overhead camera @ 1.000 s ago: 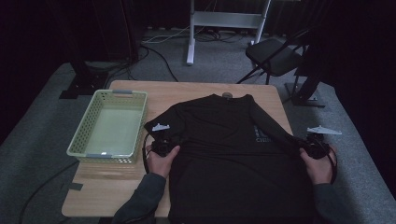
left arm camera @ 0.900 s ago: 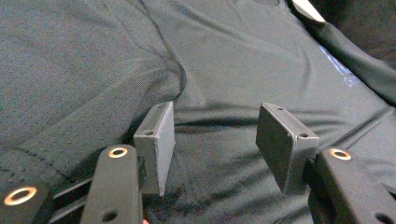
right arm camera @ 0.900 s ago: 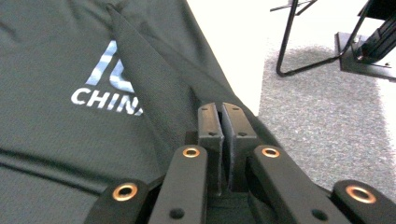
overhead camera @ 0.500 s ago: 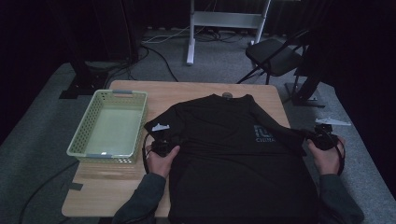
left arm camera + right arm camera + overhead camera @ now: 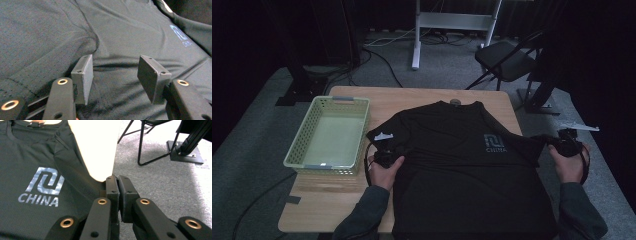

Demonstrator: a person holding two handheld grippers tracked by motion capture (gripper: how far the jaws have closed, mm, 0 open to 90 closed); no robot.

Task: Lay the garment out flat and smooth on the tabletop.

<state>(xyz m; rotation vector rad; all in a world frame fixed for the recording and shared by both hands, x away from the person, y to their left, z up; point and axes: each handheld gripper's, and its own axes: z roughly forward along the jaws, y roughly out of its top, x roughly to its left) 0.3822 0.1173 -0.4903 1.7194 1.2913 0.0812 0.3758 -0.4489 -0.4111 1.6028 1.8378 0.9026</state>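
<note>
Black shirt (image 5: 462, 165) lies under released left tongs (image 5: 115, 75); right tongs (image 5: 117, 192) pinch its sleeve.

Black tongs (image 5: 115, 75), brass-ringed screws, grey sleeves (image 5: 364, 212)

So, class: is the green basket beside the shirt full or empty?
Empty: the high view shows the basket's bare pale floor, nothing lying inside it.

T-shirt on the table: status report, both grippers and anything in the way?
Left gripper open over the T-shirt. Right gripper shut on the T-shirt's sleeve edge, past the table side. Basket sits apart at left, nothing blocking.
</note>
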